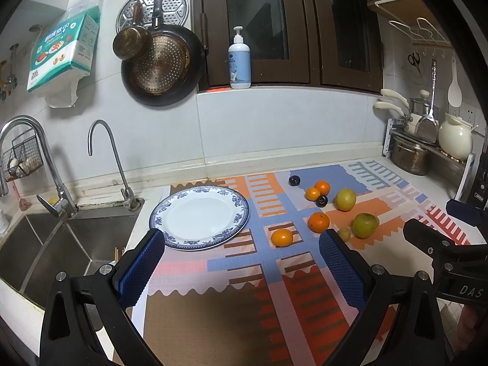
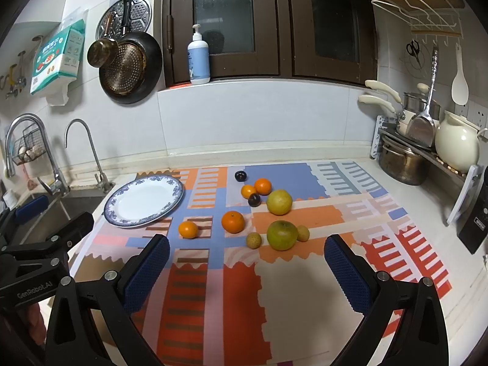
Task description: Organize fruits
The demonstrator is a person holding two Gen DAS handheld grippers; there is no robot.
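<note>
A blue-rimmed white plate (image 1: 199,216) (image 2: 143,199) lies empty on the patterned mat. To its right lie loose fruits: several oranges, the nearest one (image 1: 281,237) (image 2: 188,229), a larger one (image 1: 318,222) (image 2: 233,221), a green apple (image 1: 365,225) (image 2: 282,235), a yellow fruit (image 1: 345,199) (image 2: 279,202), two dark plums (image 2: 253,199) (image 2: 240,176) and two small tan fruits (image 2: 253,240). My left gripper (image 1: 241,244) is open and empty, short of the plate and oranges. My right gripper (image 2: 247,248) is open and empty, short of the green apple.
A steel sink (image 1: 61,244) with two taps (image 1: 58,183) lies left of the mat. Pots and a cream jug (image 2: 456,143) stand on a rack at the right. A pump bottle (image 2: 198,58) stands on the sill. Pans (image 1: 161,64) hang on the wall.
</note>
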